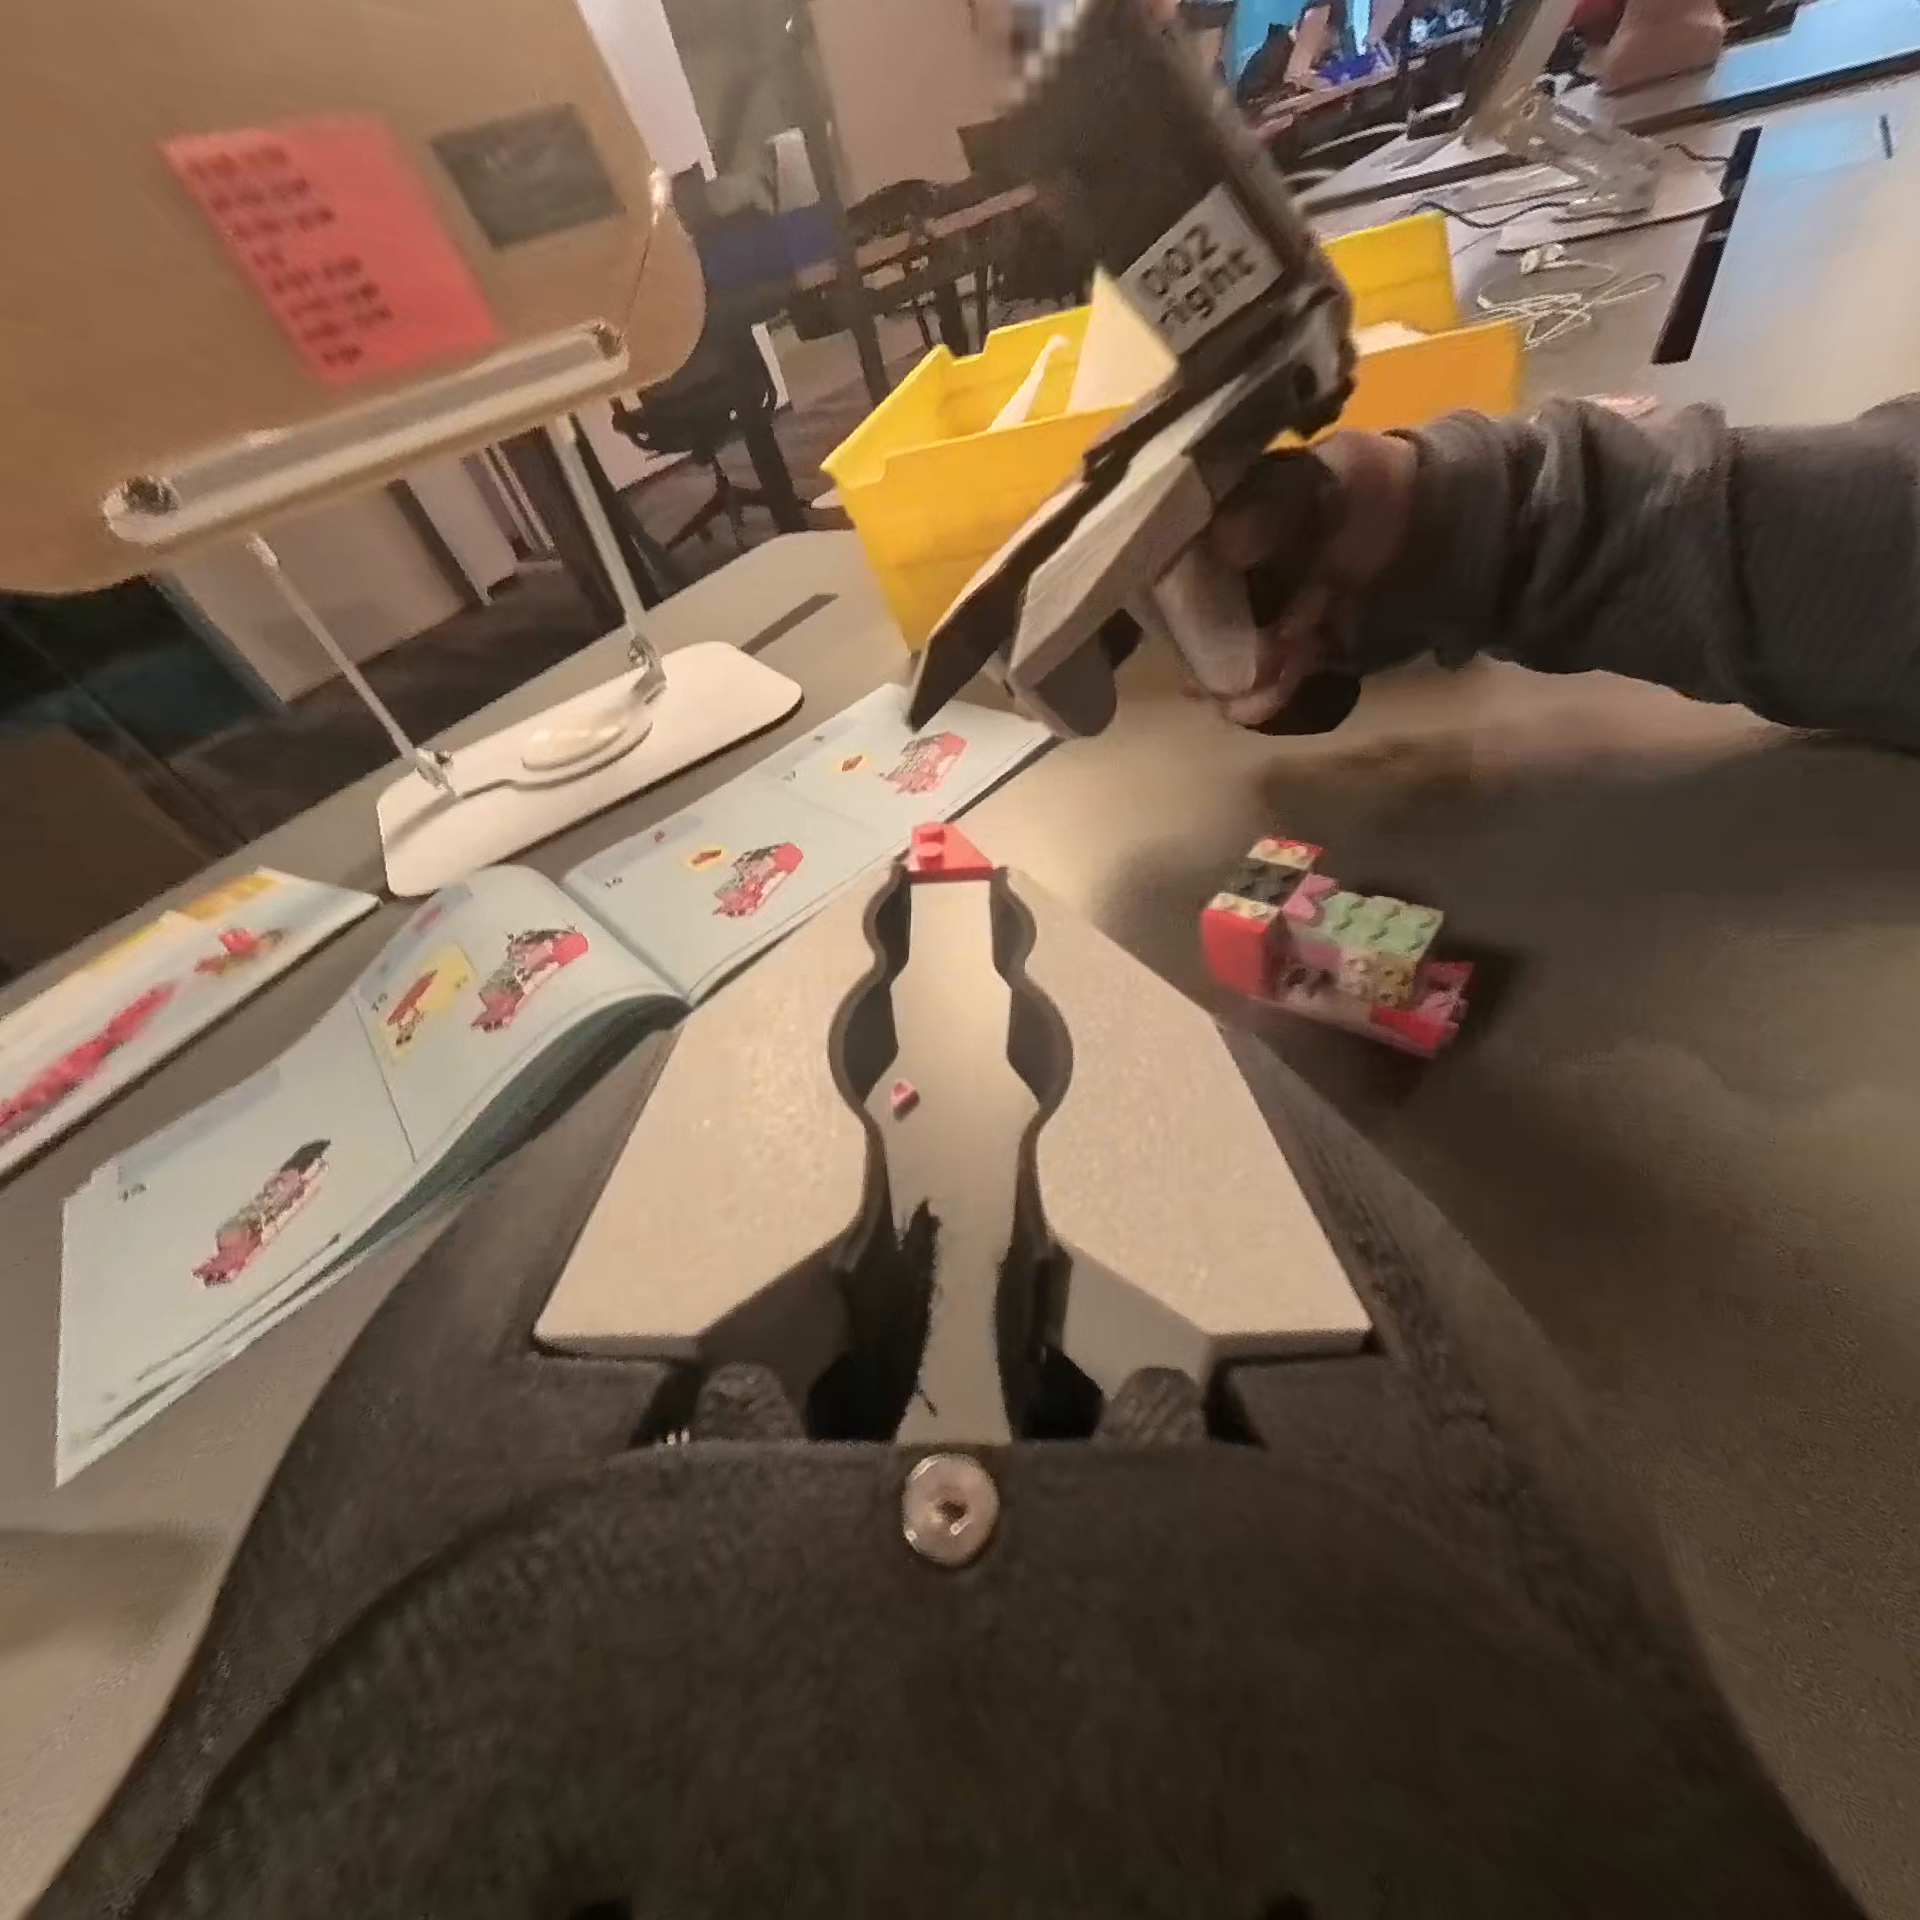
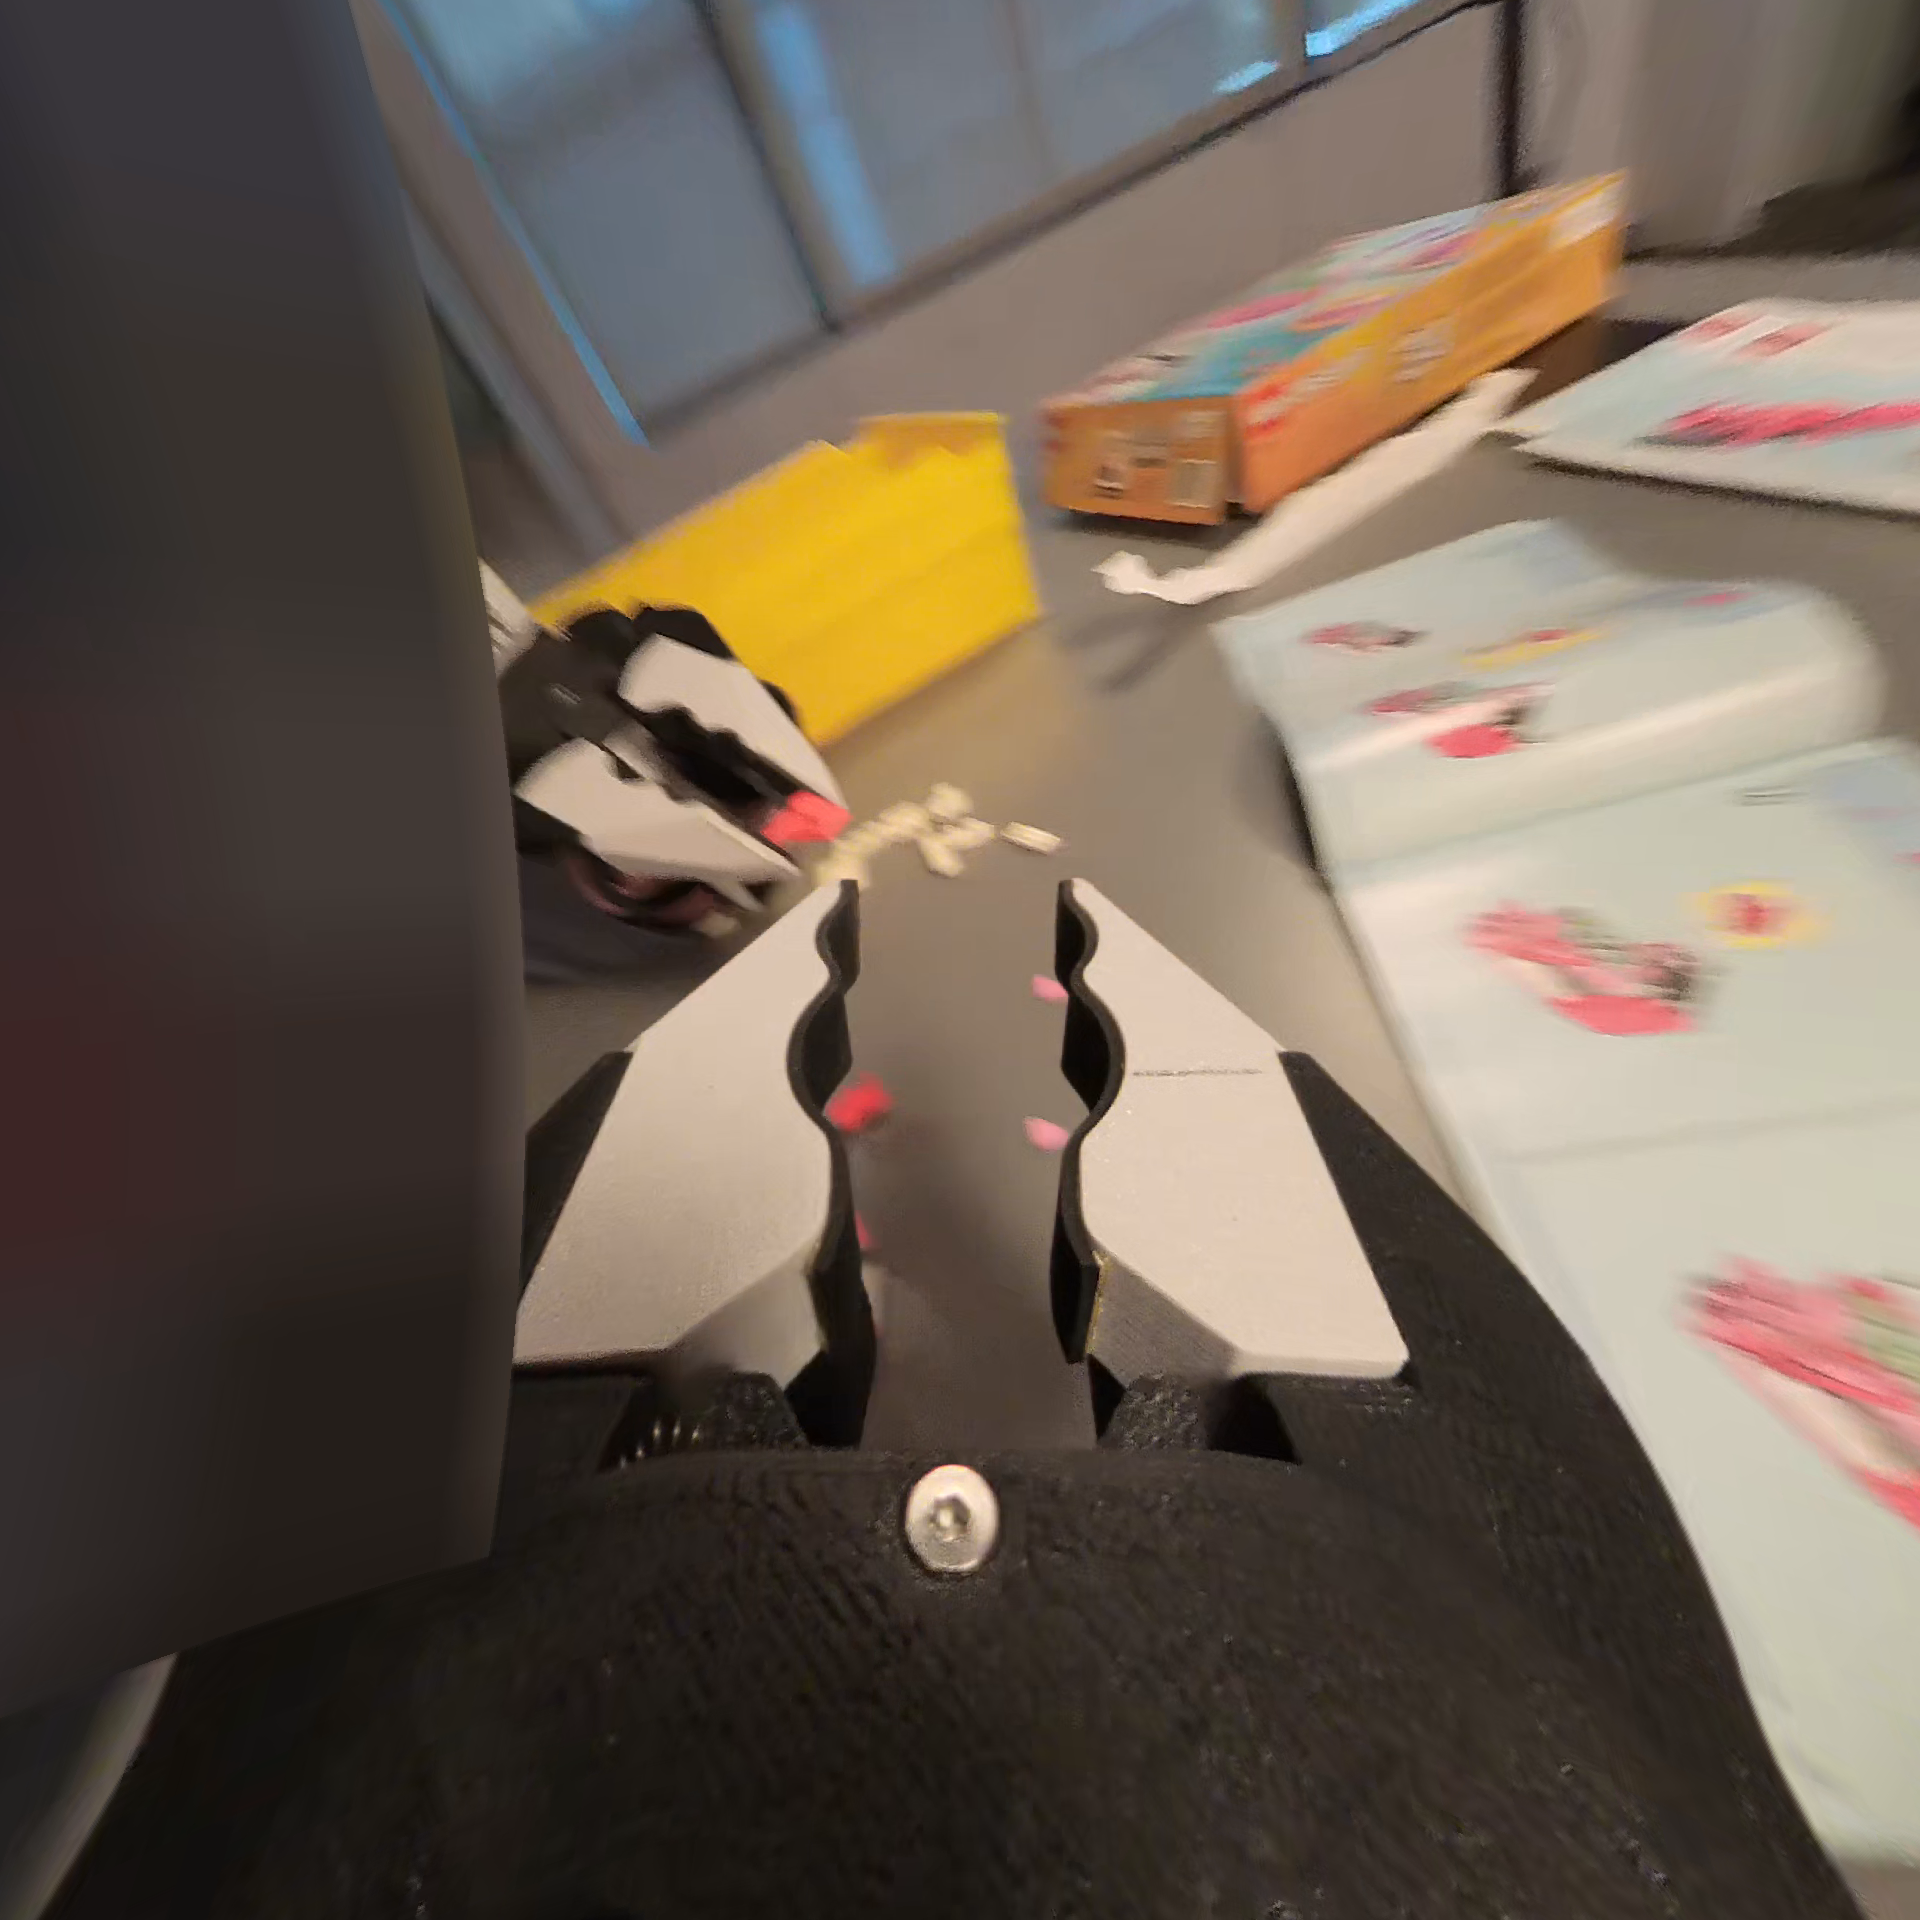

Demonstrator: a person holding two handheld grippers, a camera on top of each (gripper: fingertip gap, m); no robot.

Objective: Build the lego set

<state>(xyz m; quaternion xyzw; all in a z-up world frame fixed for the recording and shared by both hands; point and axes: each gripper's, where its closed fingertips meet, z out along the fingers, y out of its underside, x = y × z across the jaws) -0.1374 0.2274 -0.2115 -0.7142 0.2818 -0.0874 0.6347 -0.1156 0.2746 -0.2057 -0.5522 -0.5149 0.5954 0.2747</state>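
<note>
My left gripper (image 1: 948, 883) is shut on a small red wedge plate (image 1: 948, 858), pinched at the very fingertips above the grey table (image 1: 1558, 1195). It also shows in the right wrist view (image 2: 795, 847), with the red plate (image 2: 802, 821) at its tips. A partly built pink, green and black brick model (image 1: 1340, 956) lies on the table to the right. My right gripper (image 2: 956, 894) is open and empty; in the left wrist view it (image 1: 1003, 696) hangs over the far edge of the open instruction booklet (image 1: 520, 966), held by a hand in a grey sleeve.
Yellow bins (image 1: 935, 499) stand at the back. A white stand base (image 1: 582, 769) sits behind the booklet. Several small cream pieces (image 2: 935, 821) and pink bits (image 2: 860, 1101) lie on the table. An orange box (image 2: 1340, 353) and more booklet pages (image 2: 1621, 883) lie to the right.
</note>
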